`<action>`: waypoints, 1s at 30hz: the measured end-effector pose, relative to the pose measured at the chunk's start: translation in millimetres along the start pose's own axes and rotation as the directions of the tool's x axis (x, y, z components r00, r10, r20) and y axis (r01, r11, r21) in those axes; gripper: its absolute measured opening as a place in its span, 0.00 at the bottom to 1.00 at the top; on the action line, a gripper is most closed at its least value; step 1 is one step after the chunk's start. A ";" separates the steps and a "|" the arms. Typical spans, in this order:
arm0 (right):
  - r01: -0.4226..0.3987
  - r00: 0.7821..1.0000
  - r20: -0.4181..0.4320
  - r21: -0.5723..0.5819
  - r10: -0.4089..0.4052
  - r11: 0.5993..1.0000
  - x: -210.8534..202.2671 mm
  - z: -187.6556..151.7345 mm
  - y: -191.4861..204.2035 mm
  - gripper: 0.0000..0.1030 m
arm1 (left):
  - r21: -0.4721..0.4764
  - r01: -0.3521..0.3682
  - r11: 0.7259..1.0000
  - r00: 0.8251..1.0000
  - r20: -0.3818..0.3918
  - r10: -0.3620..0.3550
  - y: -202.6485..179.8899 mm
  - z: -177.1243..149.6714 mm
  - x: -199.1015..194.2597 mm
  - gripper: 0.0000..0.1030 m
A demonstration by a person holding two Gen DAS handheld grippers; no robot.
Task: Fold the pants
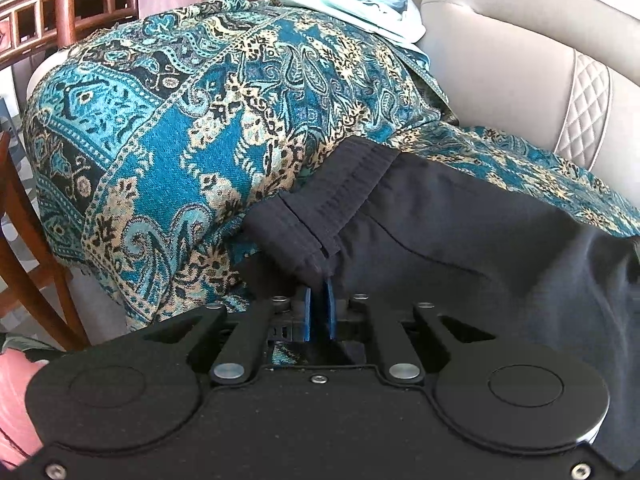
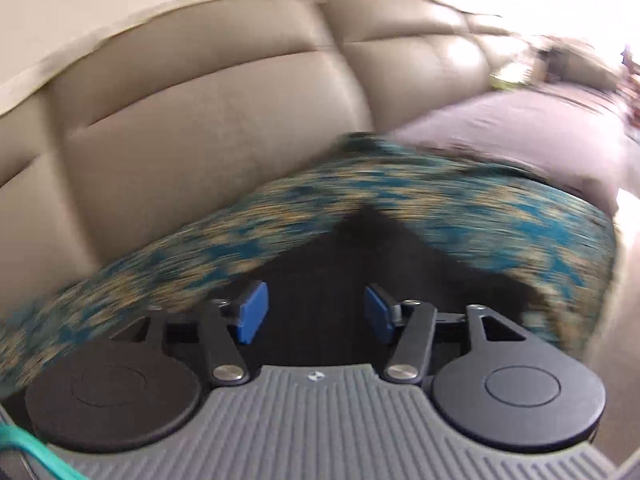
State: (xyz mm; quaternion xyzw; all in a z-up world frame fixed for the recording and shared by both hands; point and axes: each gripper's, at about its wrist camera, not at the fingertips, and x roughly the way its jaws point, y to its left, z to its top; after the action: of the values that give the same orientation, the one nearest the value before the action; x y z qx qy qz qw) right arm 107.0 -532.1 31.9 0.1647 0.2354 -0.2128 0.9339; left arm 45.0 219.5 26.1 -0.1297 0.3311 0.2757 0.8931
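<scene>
Pants (image 1: 460, 240), dark ones, are spread on the patterned teal throw (image 1: 180, 120) that covers the beige sofa (image 1: 520, 60), so that's where I'm working. Going down in size: the sofa back fills most of my right view, all smeared with blur, and the throw runs across under it. Some pale cloth (image 1: 348, 4) sits piled at the top of the throw near the sofa arm. Wooden chairs (image 1: 64, 4) stand behind. My left claw (image 1: 319, 304) is pinched nearly closed on the pants right by the waistband, fabric bunched between the blue pads (image 1: 306, 312). My right claw (image 2: 316, 312) has its pads wide apart, gripping nothing, dark cloth just beyond it.
</scene>
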 end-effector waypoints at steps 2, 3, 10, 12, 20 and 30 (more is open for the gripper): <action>-0.084 0.996 -0.003 -0.068 0.084 0.994 -2.5 -6.2 36.5 0.77 | -0.001 -0.001 1.000 1.000 0.001 0.001 0.7 0.6 -0.5 0.09; -0.129 0.992 -0.007 -0.097 0.129 0.987 -4.7 -10.5 54.8 0.79 | -0.003 -0.001 1.000 1.000 0.000 0.001 1.2 1.1 -0.2 0.09; -0.457 0.890 -0.142 -0.280 0.434 0.844 -35.2 -73.3 183.3 0.86 | 0.008 0.002 1.000 1.000 -0.001 -0.002 2.6 3.2 0.0 0.10; -0.509 0.860 -0.179 -0.375 0.479 0.775 -52.3 -100.6 215.5 0.86 | 0.013 -0.002 1.000 1.000 -0.005 0.002 3.6 4.3 1.0 0.10; -0.524 0.811 -0.239 -0.701 0.533 0.484 -122.1 -193.8 269.6 0.89 | 0.044 -0.013 0.999 1.000 -0.011 0.013 2.7 4.2 5.7 0.10; -0.589 0.790 -0.316 -0.630 0.525 0.507 -145.8 -222.8 238.7 0.98 | 0.013 0.011 1.000 1.000 -0.021 -0.010 8.5 4.3 4.2 0.16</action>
State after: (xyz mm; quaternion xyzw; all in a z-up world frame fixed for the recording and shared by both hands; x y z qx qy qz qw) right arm 21.6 -190.5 -30.3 -0.1262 0.2709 0.2115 0.9306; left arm 44.9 230.0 26.1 -0.1284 0.3416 0.2674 0.8918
